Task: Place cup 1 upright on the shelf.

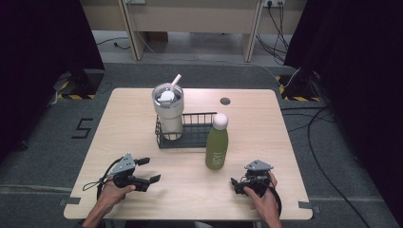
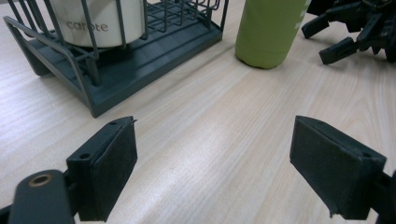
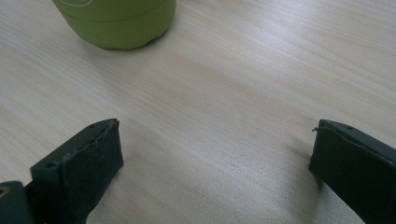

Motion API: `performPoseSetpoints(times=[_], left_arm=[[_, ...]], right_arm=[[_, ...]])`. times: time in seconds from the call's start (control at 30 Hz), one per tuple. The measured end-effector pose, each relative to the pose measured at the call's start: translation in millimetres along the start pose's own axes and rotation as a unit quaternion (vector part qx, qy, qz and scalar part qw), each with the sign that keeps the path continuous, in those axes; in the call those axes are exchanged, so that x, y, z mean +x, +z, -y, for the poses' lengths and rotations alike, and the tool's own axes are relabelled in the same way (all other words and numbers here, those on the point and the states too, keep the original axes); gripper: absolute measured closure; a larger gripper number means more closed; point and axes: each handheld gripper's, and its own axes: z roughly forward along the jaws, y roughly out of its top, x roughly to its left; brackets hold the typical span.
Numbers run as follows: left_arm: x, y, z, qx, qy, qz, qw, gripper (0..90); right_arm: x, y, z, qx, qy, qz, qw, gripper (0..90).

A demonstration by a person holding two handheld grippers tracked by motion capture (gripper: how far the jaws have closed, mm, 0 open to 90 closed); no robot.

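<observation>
Bottle dead ahead of my right gripper

Bottle first: the green bottle (image 1: 217,146) stands upright on the wooden table (image 1: 142,142), white cap on top, its long axis straight up, so any grip has to come in level from the side, across the body. It sits just in front of the dark wire rack (image 1: 192,135), near its right end and clear of it as far as I can judge from the high view. Inside that rack, at the left end, stands the pale tumbler (image 1: 168,110) with its straw, upright and well out of my line.

Now the bit that matters. From my right gripper (image 1: 247,183) the bottle lies forward and a touch to the left, close by; in the right gripper view its green base (image 3: 116,23) sits just beyond my jaws and off to the left. Jaws spread wide here, nothing between them, only bare wood.

My left gripper (image 1: 145,173) is gaping as well and holding nothing. It points across the table, and in the left gripper view the bottle (image 2: 268,30) stands farther off, up and to the right, with the rack (image 2: 116,70) between-ish on the left.

So the right hand is nearer, I reckon. Swing slightly left, push forward, straddle the body low, and mind not to nudge it back into the rack
</observation>
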Motion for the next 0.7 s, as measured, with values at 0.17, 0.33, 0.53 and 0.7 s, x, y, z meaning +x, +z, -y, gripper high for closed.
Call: performPoseSetpoints(times=[0.17, 0.33, 0.53, 0.7], left_arm=[[-2.9, -1.2, 2.0, 0.013, 0.008, -0.001, 0.9999, 14.7], [-6.1, -3.2, 6.9, 0.032, 0.012, -0.004, 0.9994, 14.8], [-8.7, -7.0, 10.5, 0.042, 0.013, -0.008, 0.9990, 14.8], [-11.0, -9.3, 13.6, 0.052, 0.016, -0.012, 0.9984, 14.8]], right_arm=[[-0.1, 0.0, 0.0, 0.000, 0.000, 0.000, 1.0000, 2.4], [-0.1, 0.0, 0.0, 0.000, 0.000, 0.000, 1.0000, 2.4], [0.0, 0.0, 0.0, 0.000, 0.000, 0.000, 1.0000, 2.4], [0.0, 0.0, 0.0, 0.000, 0.000, 0.000, 1.0000, 2.4]])
